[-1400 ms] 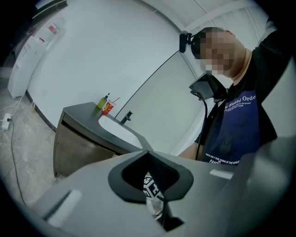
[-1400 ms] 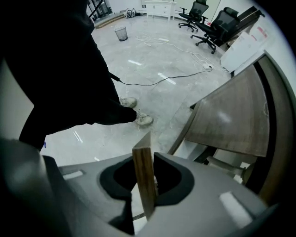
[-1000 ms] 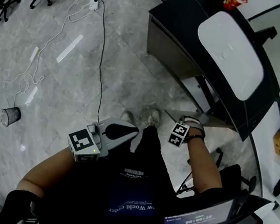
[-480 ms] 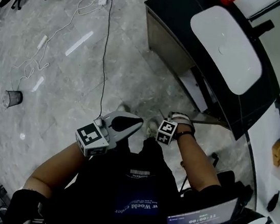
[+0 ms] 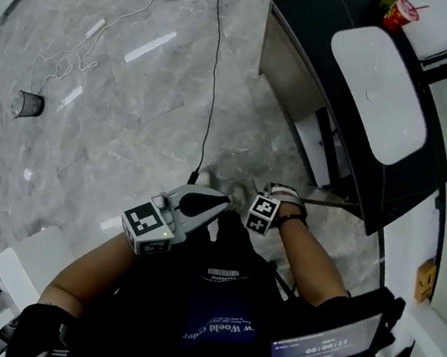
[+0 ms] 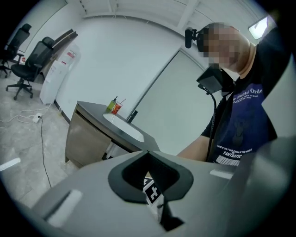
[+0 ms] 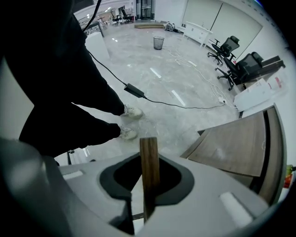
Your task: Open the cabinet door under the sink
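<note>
Right gripper [image 7: 149, 185] clamps thin, wood-grained cabinet door [image 7: 149, 150] edge — laminate, perhaps.

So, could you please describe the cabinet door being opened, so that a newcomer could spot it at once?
Find the dark counter with the white oval sink. Under its near end a wood-grain door stands swung out, a thin brown edge from above. Unlike the flush wood panel further along, its edge is clamped between the fingers of the right gripper.
</note>
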Motion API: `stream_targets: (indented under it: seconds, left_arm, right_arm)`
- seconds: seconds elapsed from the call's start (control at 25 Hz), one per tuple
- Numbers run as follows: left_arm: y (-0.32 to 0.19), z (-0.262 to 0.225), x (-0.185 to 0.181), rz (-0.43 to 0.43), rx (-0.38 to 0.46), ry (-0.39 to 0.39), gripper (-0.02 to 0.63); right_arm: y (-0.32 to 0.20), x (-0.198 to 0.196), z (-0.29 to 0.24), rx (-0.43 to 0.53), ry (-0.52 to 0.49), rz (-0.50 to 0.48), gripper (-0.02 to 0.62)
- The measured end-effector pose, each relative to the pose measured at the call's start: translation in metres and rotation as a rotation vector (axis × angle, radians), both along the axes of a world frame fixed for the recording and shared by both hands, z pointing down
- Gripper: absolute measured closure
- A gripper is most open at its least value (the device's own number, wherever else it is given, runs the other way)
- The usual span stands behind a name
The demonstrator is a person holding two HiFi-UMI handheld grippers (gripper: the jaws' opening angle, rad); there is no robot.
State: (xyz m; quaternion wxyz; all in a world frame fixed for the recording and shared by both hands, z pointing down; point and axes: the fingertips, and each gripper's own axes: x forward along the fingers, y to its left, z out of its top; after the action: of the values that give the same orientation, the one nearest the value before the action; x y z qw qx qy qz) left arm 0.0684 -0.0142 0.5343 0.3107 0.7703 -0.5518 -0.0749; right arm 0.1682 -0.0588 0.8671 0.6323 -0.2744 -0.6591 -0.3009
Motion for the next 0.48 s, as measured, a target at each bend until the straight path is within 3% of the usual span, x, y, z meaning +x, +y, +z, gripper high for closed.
stream_targets:
  seconds: [0.24,0.48]
  left_arm:
    - [0.041,-0.003,0.012,-0.052,0.008,-0.002,0.605]
    - [0.086,-0.004,0.031,-0.052,0.032,0.001,0.604]
  right_arm:
    - [0.016,0.022,0.0,0.013,0.026,-0.055,0.523]
    - [0.026,0.046,0.0,0.027,0.051,-0.115,0.518]
